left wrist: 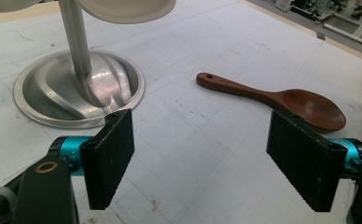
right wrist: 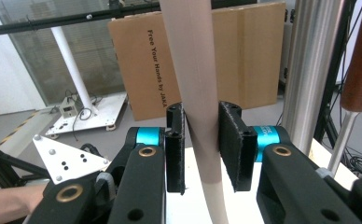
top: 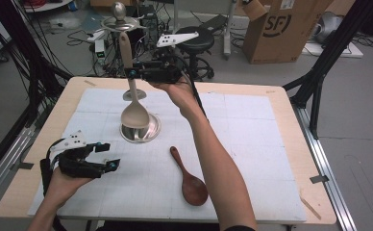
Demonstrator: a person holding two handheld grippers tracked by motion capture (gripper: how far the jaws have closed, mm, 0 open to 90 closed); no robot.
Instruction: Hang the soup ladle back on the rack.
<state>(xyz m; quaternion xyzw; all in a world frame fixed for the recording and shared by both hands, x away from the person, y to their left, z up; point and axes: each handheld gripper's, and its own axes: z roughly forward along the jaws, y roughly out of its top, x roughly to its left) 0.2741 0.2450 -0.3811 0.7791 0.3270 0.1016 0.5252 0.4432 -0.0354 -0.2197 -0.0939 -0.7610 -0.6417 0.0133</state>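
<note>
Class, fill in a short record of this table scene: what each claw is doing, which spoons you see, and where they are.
Right claw: jaws around the handle of the pale spoon, held upright
Pale spoon: bowl down, over the steel stand base
Left claw: open, nothing between its jaws
Brown wooden spoon: flat on the white mat, untouched
Stand pole: upright beside the right claw

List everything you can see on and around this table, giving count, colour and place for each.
pale spoon: one, beige, held upright over the stand's base
metal stand: one, silver, mid-mat
brown spoon: one, dark wood, lying near the mat's front
mat: one, white, covering the table
table: one, light wood
cardboard box: one, brown, floor behind
stool: one, black, floor behind
left gripper: one, black, open, front left
right gripper: one, black, clamping the pale spoon's handle
</note>
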